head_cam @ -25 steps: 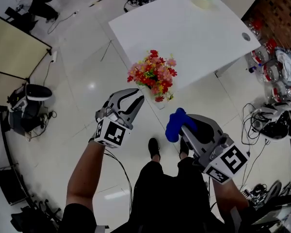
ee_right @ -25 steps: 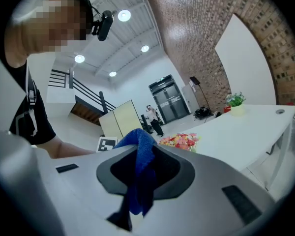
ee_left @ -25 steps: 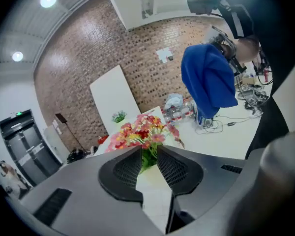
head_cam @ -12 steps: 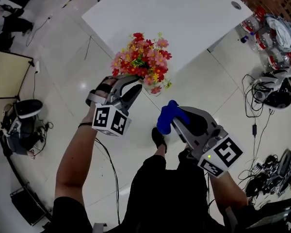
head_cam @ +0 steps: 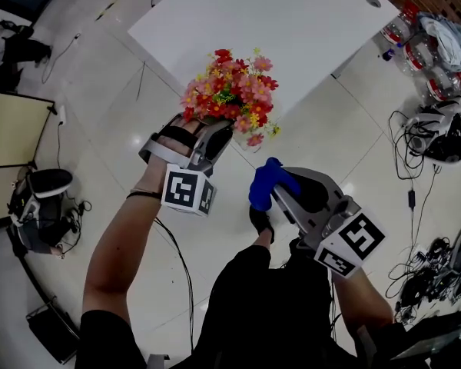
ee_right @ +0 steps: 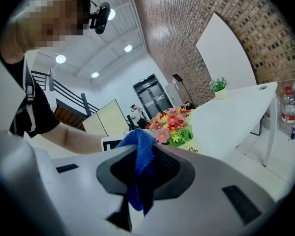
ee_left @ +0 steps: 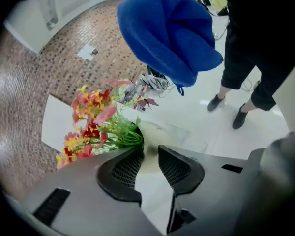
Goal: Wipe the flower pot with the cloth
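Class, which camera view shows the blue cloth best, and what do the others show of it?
Left gripper view: the cloth fills the top, large and unobstructed. The right gripper view shows only a fold pinched in the right gripper; the head view shows a small bunch.

Open air lies between the blue cloth [head_cam: 267, 184] and the flower pot [ee_left: 160, 132] — flowers [head_cam: 230, 91] crowd its top, the left gripper [head_cam: 217, 134] covers one side, the white table [head_cam: 292, 29] stands beyond.
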Demonstrator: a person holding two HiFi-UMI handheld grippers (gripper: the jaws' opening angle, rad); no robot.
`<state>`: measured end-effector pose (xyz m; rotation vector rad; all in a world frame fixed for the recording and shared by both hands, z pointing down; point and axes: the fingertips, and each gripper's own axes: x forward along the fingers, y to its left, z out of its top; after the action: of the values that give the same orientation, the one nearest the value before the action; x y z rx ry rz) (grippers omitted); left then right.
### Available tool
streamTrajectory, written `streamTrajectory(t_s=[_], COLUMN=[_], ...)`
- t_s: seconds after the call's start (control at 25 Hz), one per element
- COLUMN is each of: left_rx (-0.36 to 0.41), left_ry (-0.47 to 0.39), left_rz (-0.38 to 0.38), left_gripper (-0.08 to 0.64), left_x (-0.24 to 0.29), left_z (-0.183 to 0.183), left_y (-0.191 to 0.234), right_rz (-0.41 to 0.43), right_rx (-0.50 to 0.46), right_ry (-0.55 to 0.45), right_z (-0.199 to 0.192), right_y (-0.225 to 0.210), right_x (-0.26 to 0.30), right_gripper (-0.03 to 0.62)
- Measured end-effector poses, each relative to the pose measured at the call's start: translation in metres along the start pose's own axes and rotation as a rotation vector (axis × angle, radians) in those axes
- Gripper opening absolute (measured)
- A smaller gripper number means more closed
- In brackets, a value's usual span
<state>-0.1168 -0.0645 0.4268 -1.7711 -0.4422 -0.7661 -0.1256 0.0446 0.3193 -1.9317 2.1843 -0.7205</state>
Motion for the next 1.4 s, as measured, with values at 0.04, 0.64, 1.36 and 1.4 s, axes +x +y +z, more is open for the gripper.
streamTrajectory(t_s=[0.04, 0.64, 1.36, 1.4], left_rx=[0.026, -0.095, -0.197, -0.197], left_ry=[0.013, 0.053, 0.065, 0.066], left_rz=[0.010, -0.052, -0.062, -0.060], left_gripper=[0.103, 0.104, 0.104, 0.103], left_x=[0.000, 0.010, 0.022, 0.022], left_z=[0.000, 0.009, 0.012, 0.013], left_y=[0.000, -0.005, 0.007, 0.007], right_rz=[-0.002, -0.002, -0.064, -0.057], right_rx=[0.003, 0.016, -0.073, -0.093], right_ry=[-0.001, -0.023, 0.018, 0.035], right_z=[-0.002, -0.008, -0.025, -0.029], right_y=[0.001, 0.012, -0.062, -0.065], right_x=[0.002, 0.012, 0.052, 0.059], right_gripper=[0.054, 0.054, 0.054, 0.054])
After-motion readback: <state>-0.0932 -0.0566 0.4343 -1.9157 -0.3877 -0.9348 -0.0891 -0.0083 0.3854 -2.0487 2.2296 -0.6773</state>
